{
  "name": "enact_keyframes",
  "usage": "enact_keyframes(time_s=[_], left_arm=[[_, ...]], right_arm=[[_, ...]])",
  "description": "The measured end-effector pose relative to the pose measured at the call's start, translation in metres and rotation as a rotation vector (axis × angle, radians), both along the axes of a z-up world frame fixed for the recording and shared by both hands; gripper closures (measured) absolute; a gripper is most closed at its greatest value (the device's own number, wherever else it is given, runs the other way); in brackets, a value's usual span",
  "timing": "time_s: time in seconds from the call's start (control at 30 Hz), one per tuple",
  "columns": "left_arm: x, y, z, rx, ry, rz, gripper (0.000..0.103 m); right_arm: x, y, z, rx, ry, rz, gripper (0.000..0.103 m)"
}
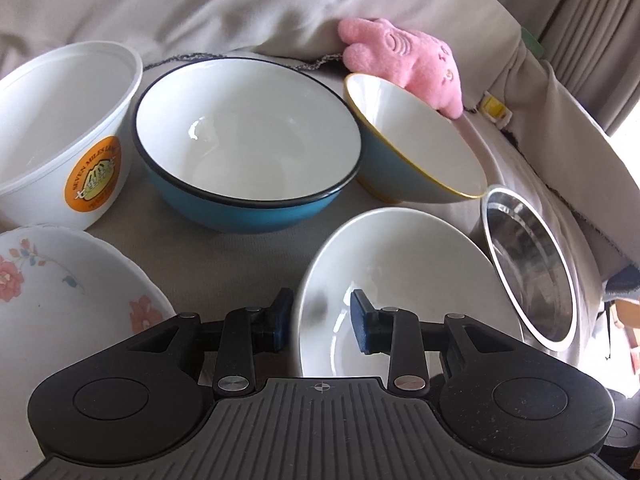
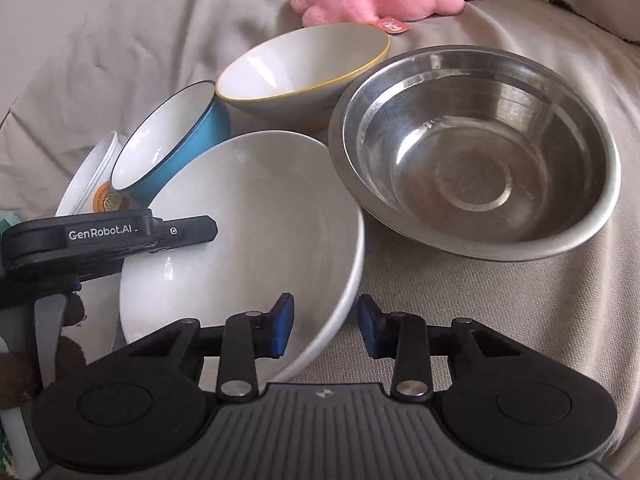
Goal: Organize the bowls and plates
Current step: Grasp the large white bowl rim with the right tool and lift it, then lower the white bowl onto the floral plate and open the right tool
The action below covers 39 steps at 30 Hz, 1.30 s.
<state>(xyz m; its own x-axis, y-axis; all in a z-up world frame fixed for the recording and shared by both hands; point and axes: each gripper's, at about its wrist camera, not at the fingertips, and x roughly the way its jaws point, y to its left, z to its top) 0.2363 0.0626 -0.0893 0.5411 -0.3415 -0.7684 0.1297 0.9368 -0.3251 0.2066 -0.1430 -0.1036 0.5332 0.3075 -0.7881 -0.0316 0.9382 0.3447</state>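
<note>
Straddling the white bowl [image 2: 248, 232] at its near right rim, the right hand-held gripper [image 2: 323, 328] stood part-open, pads short of contact, while the left hand-held gripper [image 1: 320, 322], likewise part-open and empty, bracketed the opposite rim, bowl resting on a cloth-covered sofa [image 2: 500, 312].

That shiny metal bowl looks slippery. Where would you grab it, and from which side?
Probably by its flat, turned-out rim: the steel bowl sits upright and empty, so one finger can go inside and one outside. I'd come from the near right edge, over bare cloth, because the white bowl crowds its left and the yellow-rimmed bowl its far left.
</note>
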Motion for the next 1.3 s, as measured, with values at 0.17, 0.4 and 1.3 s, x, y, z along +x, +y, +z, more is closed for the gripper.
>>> enact_keyframes(time_s=[0.17, 0.4, 1.3], left_arm=[[-0.010, -0.001, 0.002, -0.009, 0.078, -0.008, 0.067], [-0.020, -0.021, -0.002, 0.079, 0.067, 0.028, 0.066], [-0.128, 0.114, 0.060, -0.061, -0.071, 0.227, 0.068]], right_arm=[[-0.009, 0.001, 0.002, -0.081, -0.030, 0.038, 0.075], [-0.016, -0.011, 0.003, -0.066, -0.064, 0.088, 0.080], [-0.064, 0.097, 0.083, -0.152, -0.259, 0.319, 0.076]])
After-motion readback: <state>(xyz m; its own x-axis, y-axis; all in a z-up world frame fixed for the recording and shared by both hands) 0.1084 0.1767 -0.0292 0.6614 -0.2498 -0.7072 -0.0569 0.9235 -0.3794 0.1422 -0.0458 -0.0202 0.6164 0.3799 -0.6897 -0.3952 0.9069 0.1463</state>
